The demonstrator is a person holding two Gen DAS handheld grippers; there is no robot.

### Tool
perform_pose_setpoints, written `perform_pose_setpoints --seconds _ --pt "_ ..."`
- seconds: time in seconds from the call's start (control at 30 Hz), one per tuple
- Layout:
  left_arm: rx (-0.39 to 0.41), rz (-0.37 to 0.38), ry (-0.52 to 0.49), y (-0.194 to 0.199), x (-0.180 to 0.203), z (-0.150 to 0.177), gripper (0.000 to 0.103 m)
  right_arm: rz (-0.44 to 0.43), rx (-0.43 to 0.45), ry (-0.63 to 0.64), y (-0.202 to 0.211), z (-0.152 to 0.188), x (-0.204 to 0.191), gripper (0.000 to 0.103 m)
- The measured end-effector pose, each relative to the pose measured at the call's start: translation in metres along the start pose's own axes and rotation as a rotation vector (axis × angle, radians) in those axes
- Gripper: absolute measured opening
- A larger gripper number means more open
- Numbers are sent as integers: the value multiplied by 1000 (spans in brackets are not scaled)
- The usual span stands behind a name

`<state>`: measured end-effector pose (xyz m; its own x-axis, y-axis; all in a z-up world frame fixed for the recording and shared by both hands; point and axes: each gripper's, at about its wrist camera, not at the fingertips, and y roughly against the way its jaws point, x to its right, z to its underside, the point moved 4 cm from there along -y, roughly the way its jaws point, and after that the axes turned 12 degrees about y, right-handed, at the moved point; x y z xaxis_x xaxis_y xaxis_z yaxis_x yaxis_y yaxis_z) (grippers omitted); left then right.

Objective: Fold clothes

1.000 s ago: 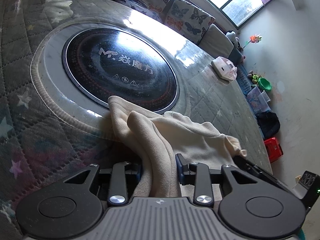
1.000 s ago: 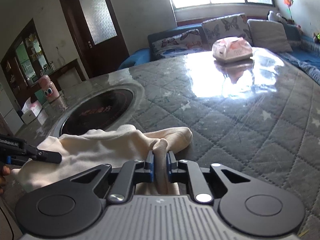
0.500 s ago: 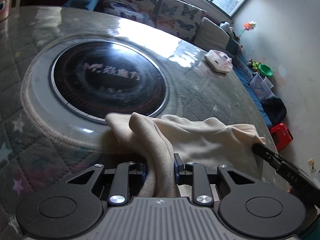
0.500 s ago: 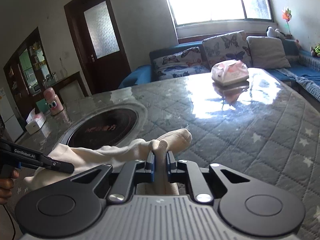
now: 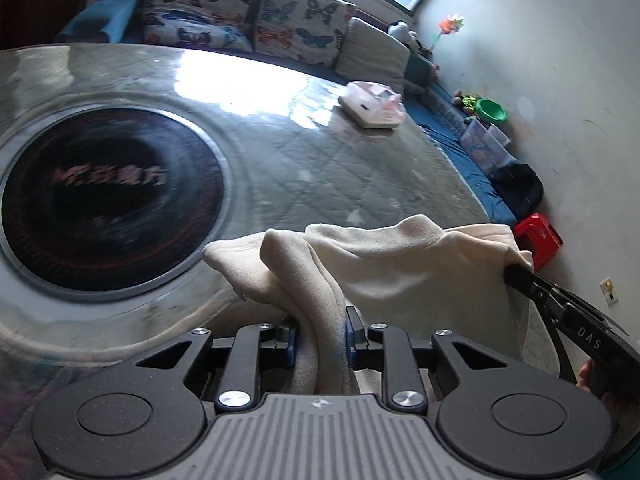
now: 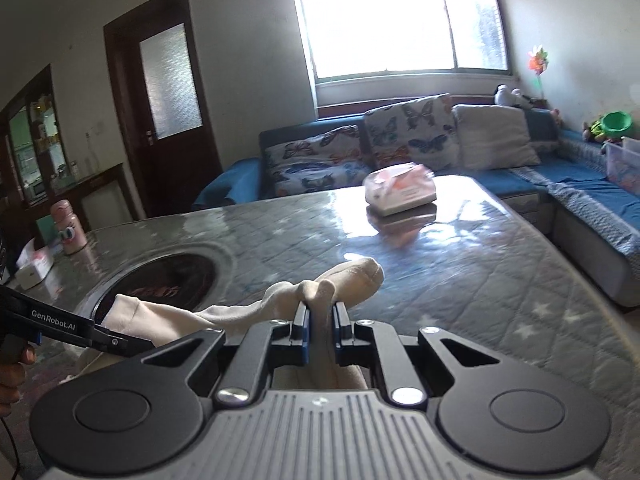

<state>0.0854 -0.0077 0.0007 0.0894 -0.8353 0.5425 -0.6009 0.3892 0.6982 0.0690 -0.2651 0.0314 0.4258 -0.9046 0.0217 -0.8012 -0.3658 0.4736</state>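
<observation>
The cream fleece garment [image 5: 400, 268] hangs stretched between both tools above the grey quilted table [image 5: 328, 168]. The left gripper [image 5: 320, 334] clamps one bunched edge, the right gripper [image 6: 320, 322] the other, so the cloth's long axis runs side to side between them.

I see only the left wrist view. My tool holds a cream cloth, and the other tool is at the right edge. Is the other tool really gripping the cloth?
Observer: Yes. In the right wrist view the right tool is shut on a bunched fold of the cream cloth.
Operator: What stands left of the round black plate?
Observer: A pink bottle stands upright near the table edge.
Operator: Is there a door?
Observer: Yes, a dark door with a frosted pane, shut.
</observation>
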Motion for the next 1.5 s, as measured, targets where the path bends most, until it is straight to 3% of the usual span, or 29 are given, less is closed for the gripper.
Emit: perform_pose_setpoints --seconds 0.43,0.9,1.5 --pt "-9 34 -75 -29 51 -20 22 98 21 9 13 -15 48 10" --pt "8 13 -132 -56 87 -54 22 150 27 17 -9 -42 80 10" --pt "-15 -59 -130 -94 79 -65 22 169 -59 -18 -61 -27 101 10"
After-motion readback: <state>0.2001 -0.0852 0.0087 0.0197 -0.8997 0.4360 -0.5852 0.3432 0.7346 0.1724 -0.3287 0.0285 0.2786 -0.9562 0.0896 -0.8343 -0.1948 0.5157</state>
